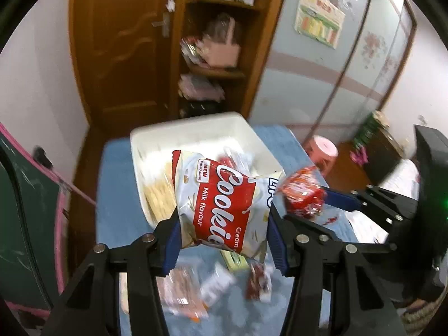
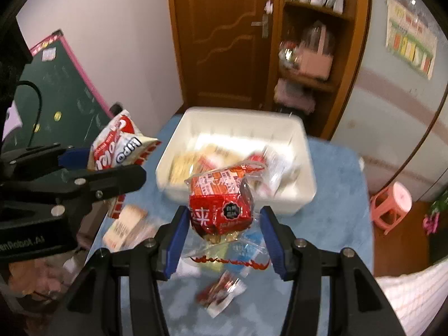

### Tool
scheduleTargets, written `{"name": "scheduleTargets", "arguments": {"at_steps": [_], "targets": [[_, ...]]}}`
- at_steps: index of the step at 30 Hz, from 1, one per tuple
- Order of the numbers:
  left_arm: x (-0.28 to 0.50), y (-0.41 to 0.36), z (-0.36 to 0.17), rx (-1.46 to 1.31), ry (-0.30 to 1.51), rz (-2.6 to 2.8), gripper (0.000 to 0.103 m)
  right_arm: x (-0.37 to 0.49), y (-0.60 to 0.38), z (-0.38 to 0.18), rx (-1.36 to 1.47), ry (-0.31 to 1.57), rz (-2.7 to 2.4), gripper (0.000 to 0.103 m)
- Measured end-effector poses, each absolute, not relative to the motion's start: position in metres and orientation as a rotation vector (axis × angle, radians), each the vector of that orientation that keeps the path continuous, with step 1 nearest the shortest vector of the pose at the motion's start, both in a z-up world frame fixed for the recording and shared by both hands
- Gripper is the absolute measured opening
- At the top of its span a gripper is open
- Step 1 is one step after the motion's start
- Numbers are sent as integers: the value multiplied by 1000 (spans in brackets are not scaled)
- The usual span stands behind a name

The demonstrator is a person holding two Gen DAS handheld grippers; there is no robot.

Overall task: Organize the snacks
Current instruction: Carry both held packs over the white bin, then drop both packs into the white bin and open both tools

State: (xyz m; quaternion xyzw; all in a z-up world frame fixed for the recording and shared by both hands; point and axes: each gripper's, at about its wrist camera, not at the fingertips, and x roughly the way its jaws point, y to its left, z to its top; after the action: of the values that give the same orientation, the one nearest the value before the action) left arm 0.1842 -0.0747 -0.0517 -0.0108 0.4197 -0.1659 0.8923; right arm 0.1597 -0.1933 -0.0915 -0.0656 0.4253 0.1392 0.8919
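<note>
A: Our blue cloth table (image 2: 330, 224) sits mid-frame. Why are our grippers up?

B: Left gripper (image 1: 222, 231) squeezes the white-and-red crinkly cookie bag (image 1: 221, 204), right gripper (image 2: 222, 233) the shiny red snack packet (image 2: 221, 210), for the white plastic bin (image 2: 296, 190) just above.

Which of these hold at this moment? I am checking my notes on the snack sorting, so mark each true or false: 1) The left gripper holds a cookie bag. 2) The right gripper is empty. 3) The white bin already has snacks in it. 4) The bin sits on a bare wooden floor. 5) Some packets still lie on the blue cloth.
1) True: the left gripper is shut on the cookie bag.
2) False: the right gripper grips a red snack packet.
3) True: the white bin holds several packs.
4) False: it sits on the blue cloth.
5) True: loose packets remain there.
</note>
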Motion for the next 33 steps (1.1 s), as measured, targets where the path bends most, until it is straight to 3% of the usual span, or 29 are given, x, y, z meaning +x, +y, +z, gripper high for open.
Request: {"name": "scheduleTargets", "arguments": {"at_steps": [11,21,27,29,33], "targets": [[280,-89,-26,-31,854,-117,52,242,-218,-42,-85,751,204,53],[324,-101,-40,-8,848,-45,53,299,-221,-54,-112,781,194,53],[346,-88,-65,-9,900,31,73,325,-216,-81,-148,807,194,54],[350,-80,-71,-42,916,22,79,331,-215,-89,-159,822,175,66],[350,-66,-75,-113,916,10,85,338,-224,-100,-117,868,171,72]]}}
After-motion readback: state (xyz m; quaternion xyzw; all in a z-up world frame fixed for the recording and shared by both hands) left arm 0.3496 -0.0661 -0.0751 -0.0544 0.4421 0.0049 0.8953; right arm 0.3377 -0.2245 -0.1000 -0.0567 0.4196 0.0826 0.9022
